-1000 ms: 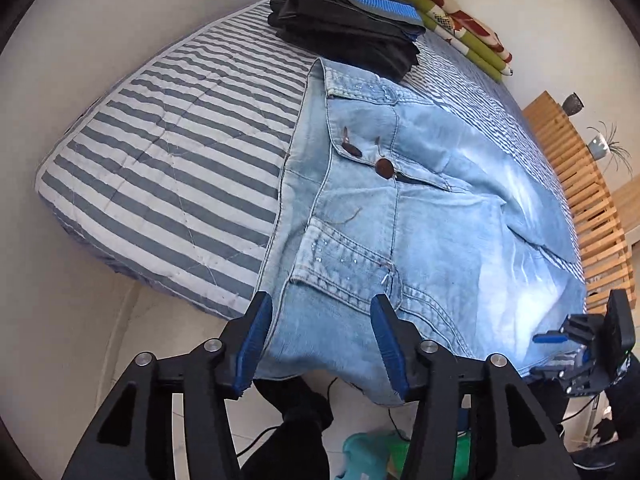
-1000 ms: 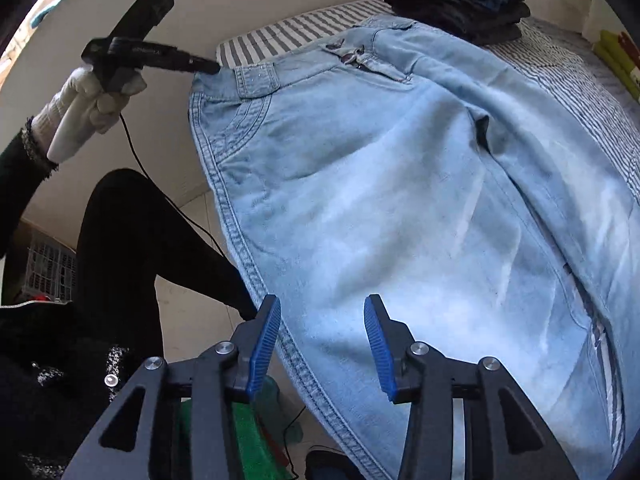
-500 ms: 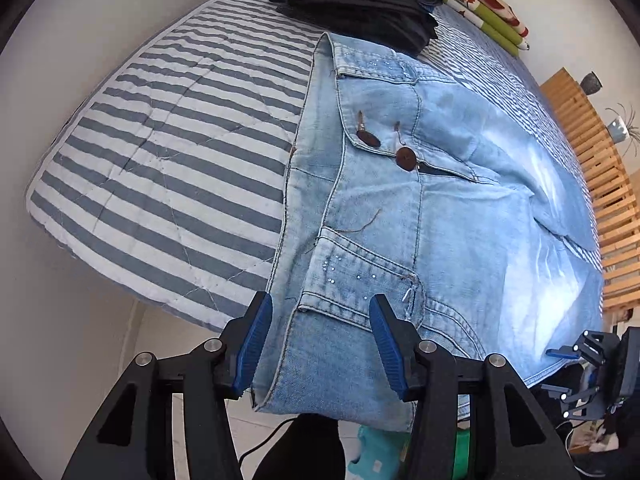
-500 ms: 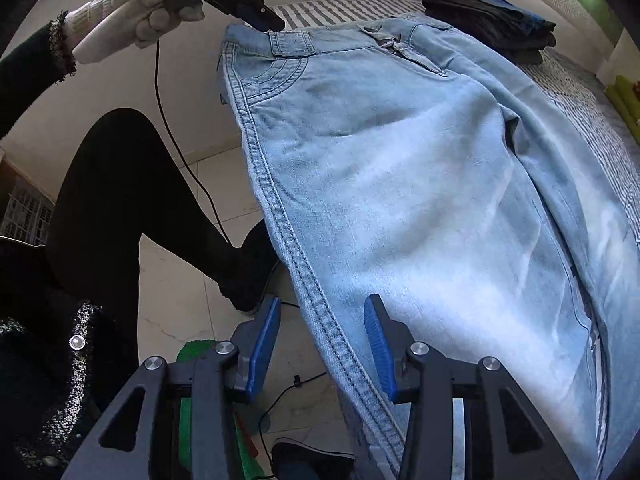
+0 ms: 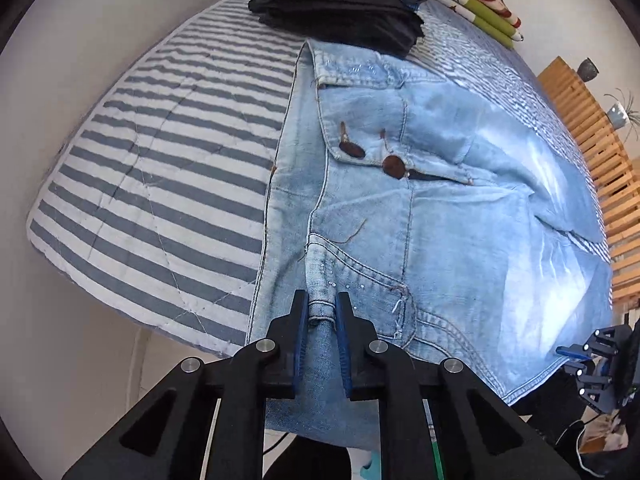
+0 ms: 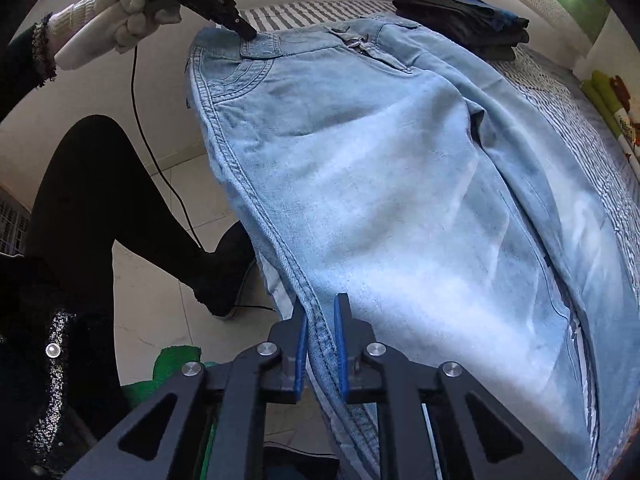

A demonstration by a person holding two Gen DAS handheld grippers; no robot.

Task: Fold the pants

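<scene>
Both jaws closing now: left gripper (image 5: 322, 312) pinches the jeans (image 5: 440, 240) waistband, right gripper (image 6: 320, 320) the side seam at six o'clock (near edge overhanging the bed (image 5: 160, 160)), ready to lift and fold.

A: What are the claws like?
B: The left claw (image 5: 322, 320) and right claw (image 6: 321, 322) are black, with blue pads and silver screws.
A: And the person?
B: White glove (image 6: 120, 20), black trousers (image 6: 92, 200), dark sparkly trimmed sleeve (image 6: 24, 56).
</scene>
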